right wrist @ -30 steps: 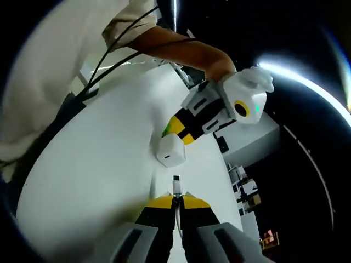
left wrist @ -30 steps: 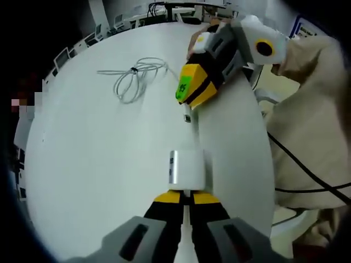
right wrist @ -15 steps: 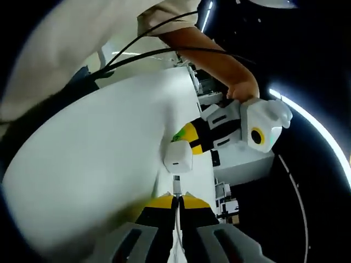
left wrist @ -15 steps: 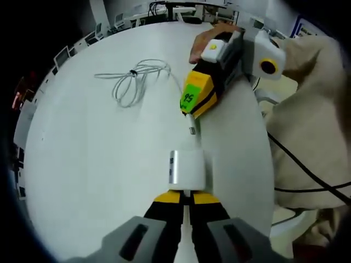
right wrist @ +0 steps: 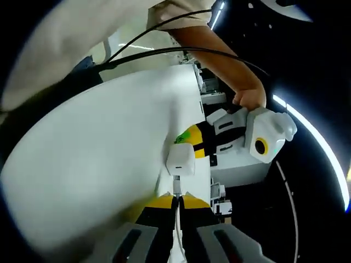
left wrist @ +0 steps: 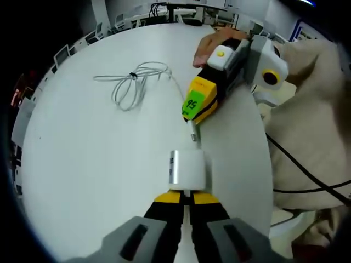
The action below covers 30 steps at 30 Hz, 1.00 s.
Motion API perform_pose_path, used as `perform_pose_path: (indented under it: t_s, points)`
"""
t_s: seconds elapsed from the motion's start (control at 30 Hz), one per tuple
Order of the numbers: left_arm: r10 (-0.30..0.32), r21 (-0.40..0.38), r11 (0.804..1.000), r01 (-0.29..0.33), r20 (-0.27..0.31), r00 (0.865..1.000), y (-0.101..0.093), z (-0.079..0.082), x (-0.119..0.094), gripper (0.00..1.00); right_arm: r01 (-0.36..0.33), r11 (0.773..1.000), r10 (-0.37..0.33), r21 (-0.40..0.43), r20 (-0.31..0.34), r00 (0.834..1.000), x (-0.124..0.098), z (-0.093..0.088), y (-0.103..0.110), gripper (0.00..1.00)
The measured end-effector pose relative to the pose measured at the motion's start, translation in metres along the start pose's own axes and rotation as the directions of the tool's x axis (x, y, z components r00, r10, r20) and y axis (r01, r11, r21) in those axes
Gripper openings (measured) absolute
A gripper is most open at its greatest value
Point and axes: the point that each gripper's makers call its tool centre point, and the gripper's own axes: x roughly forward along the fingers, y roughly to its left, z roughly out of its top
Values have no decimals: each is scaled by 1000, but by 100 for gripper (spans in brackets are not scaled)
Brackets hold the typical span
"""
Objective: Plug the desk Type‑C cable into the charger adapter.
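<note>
In the left gripper view my left gripper [left wrist: 188,193] is shut on a white charger adapter [left wrist: 186,167], held above the round white table [left wrist: 98,153]. The right gripper [left wrist: 205,98] comes in from the upper right, shut on the Type-C plug [left wrist: 192,133] of a white cable, whose tip is just short of the adapter's far face. The cable's loose coil [left wrist: 134,82] lies on the table behind. In the right gripper view my right gripper [right wrist: 176,198] holds the plug [right wrist: 176,185] right under the adapter [right wrist: 180,159] and its port; the left gripper [right wrist: 219,139] grips the adapter from beyond.
A person's hand [left wrist: 211,44] and beige clothing [left wrist: 312,120] are at the right, with black cables [left wrist: 307,175] trailing off the table edge. Chairs and desks [left wrist: 159,11] stand beyond the far rim of the table. A bare arm [right wrist: 219,60] reaches over in the right gripper view.
The right gripper has brought the plug closer to the adapter; the gap has shrunk to almost nothing. The left gripper and adapter have stayed still.
</note>
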Motion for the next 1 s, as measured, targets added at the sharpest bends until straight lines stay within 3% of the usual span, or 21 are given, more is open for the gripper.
perform_pose_path:
  t_s: [0.73, 1.0]
  points:
    - [-22, -3, 1000, 23, 15, 1000, -4, 1, 0, 5, 42, 998, -42, -47, -2, 999, 6, 7, -7, 5]
    - [-49, -13, 999, 49, 33, 998, -3, 1, 0, 5, 63, 987, -70, -147, -39, 997, 8, 7, -10, 5]
